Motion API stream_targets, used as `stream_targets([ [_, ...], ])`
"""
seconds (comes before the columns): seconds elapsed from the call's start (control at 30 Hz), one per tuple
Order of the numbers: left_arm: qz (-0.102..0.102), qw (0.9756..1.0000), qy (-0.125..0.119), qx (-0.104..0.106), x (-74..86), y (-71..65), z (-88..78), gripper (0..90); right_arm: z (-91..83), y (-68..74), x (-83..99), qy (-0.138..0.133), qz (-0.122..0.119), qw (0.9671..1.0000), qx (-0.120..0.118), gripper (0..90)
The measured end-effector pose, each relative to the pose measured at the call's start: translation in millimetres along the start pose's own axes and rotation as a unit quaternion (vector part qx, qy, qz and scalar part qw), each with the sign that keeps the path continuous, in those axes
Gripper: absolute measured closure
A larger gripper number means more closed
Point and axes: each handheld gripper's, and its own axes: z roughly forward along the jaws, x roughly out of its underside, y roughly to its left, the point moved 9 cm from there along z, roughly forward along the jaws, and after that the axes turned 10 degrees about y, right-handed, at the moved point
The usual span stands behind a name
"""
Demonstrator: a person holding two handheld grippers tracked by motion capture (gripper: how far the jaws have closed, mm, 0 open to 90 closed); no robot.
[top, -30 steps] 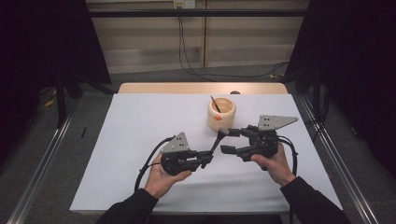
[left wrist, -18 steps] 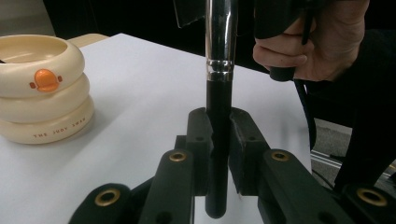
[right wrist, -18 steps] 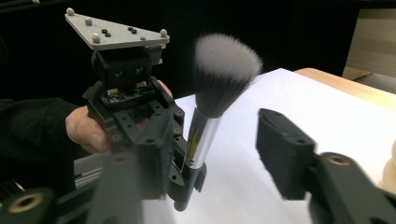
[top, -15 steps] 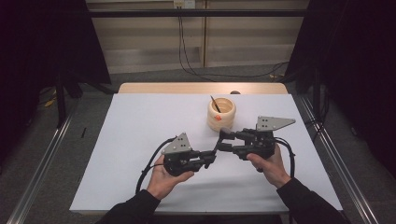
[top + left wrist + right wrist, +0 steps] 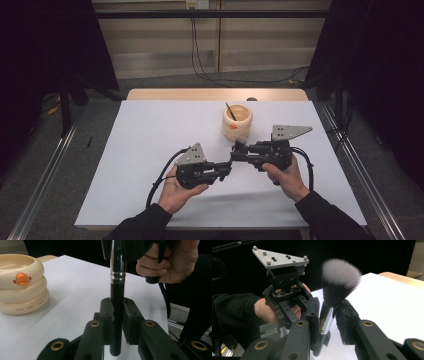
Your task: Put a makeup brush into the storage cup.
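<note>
Left gripper view looks along a makeup brush (image 5: 117, 290) standing upright between the left gripper (image 5: 117, 315)'s pads, which are clamped on its black handle just below the silver ferrule. In the right gripper view the right gripper (image 5: 329, 320) has just been closing around the ferrule: one pad lies against the metal, the other stands slightly off it, the bristles fanning above. In the high view the brush (image 5: 232, 159) bridges the two grippers above the white table (image 5: 150, 130), near a cream ringed holder (image 5: 237, 122) with an orange emblem.
</note>
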Motion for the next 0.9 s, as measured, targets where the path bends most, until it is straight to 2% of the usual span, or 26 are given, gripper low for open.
stream_targets([
  [0.3, 0.001, 1.0, 0.005, -0.001, 3.9, 0.5, 4.3, 79.2, 2.6, 2.2, 2.5, 0.011, 0.0, 0.9999, -0.012, 77.4],
  [0.6, -0.011, 0.9999, -0.009, 0.005, 4.5, 1.6, 5.3, 77.1, 2.4, 3.1, 1.8, 0.015, -0.002, 0.9998, -0.009, 77.6],
  [0.77, -0.015, 0.9997, -0.007, -0.016, 5.5, 5.3, 6.0, 67.2, 1.8, 3.2, 0.8, 0.012, -0.003, 0.9999, -0.008, 77.6],
  [0.9, -0.027, 0.9992, -0.008, -0.03, 5.2, 9.4, 4.4, 52.4, 0.7, 3.0, -0.2, 0.011, -0.003, 0.9999, -0.006, 77.6],
])
